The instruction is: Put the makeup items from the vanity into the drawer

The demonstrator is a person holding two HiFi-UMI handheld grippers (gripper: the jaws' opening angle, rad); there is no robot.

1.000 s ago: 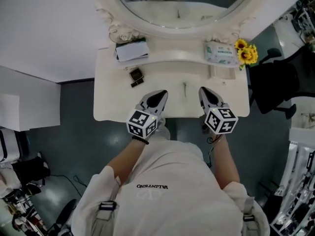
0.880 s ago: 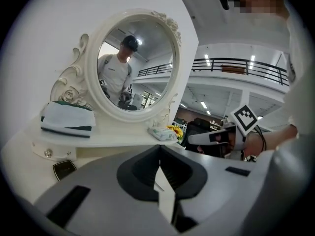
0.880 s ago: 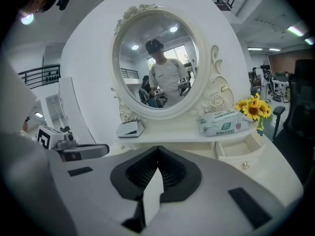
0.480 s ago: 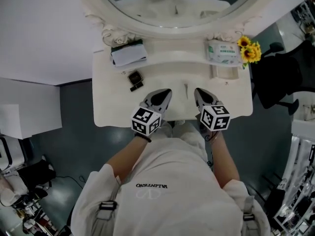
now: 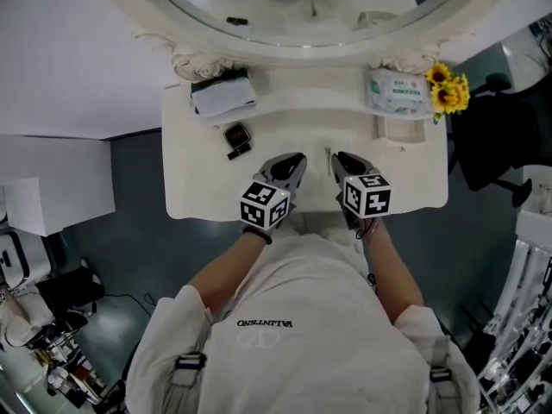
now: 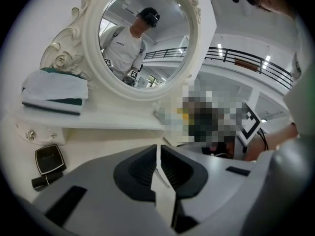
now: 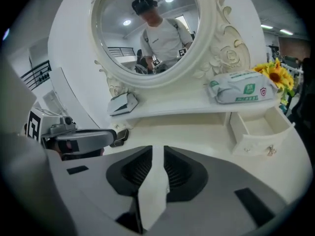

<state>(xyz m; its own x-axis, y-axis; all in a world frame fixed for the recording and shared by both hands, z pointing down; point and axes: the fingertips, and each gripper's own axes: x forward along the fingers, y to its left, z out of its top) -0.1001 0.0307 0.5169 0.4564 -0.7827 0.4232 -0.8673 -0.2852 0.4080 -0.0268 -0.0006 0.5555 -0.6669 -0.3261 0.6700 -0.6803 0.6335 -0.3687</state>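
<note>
- Both grippers sit closer together than a second ago, now side by side at the near middle of the vanity (image 5: 197, 179). More of the mirror (image 5: 310, 7) also fills the head view.
- Makeup items and shelf items lie in the same spots on the vanity as before.
- left gripper (image 5: 296, 159): jaws closed tip to tip, nothing gripped, pointing far toward the mirror, just left of the thin stick (image 5: 328, 156).
- right gripper (image 5: 340, 157): jaws have just been opening and now stand a narrow gap apart with only bare tabletop showing between the pads. It is just right of the stick.
- Thin stick lies flat on the top between the two gripper tips, long axis running near to far. It is too small to tell which end is which.
- dark tube (image 5: 240, 151) lies flat, left of the left gripper, long axis mostly left-right, with the left end a bit nearer and the right end a bit farther.
- compact (image 5: 235, 134) is square, lid shut and flat, just beyond the tube and almost touching it.
- Small drawer (image 5: 403, 128) stands pulled open at the far right under the shelf, well apart from the makeup.
- On the shelf are a folded cloth (image 5: 222, 96) at left and a wipes pack (image 5: 397, 93) at right, with sunflowers (image 5: 450, 89) beside the pack.
</note>
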